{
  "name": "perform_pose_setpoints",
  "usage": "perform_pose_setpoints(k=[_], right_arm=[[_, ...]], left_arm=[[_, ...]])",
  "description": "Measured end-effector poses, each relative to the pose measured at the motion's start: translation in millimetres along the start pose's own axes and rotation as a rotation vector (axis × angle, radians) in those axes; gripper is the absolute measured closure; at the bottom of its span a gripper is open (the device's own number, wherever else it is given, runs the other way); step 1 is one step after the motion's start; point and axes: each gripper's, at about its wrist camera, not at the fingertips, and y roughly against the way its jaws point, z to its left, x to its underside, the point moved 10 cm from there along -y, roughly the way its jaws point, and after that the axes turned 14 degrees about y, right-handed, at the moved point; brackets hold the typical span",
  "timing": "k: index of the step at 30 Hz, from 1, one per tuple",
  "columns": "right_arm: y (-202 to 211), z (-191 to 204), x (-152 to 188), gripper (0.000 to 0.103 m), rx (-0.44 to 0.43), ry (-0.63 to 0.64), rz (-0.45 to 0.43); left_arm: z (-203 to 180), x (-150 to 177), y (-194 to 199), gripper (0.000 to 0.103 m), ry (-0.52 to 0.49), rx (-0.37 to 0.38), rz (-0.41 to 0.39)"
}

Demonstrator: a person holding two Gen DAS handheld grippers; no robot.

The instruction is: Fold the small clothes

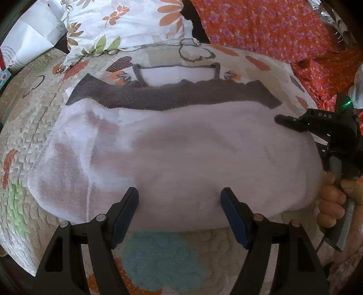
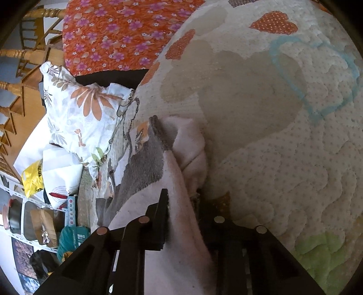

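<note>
Two views, left gripper jaws wide above garment, right gripper pinching its edge

White garment with grey band, spread flat on quilt

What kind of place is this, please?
Probably a bedroom at home. The garment lies on a quilt with hearts, a flowered pillow sits behind it, and wooden bed posts and cluttered shelves stand nearby.
</note>
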Motion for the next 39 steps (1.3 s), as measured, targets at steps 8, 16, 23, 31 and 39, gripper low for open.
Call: perform_pose_setpoints(k=[8,16,23,31,39], right_arm=[[1,7,-1,0.086,0.022,0.019,-0.001],[5,20,-2,0.087,0.039,0.058,-0.012],[7,34,2,0.088,0.080,0.111,-0.003],[7,94,-12,0.089,0.116,0.197,0.001],[-64,191,6,0.089,0.132,0.317,0.102]], left_arm=[[5,-3,6,0.029,-0.009,-0.022,-0.033],[15,-6,8,0.029,0.002,-0.027,-0.042],[44,-21,13,0.029,0.075,-0.006,-0.024],[125,-63,31,0.029,0.294,0.026,-0.031],[204,-87,57,0.028,0.507,0.086,-0.072]])
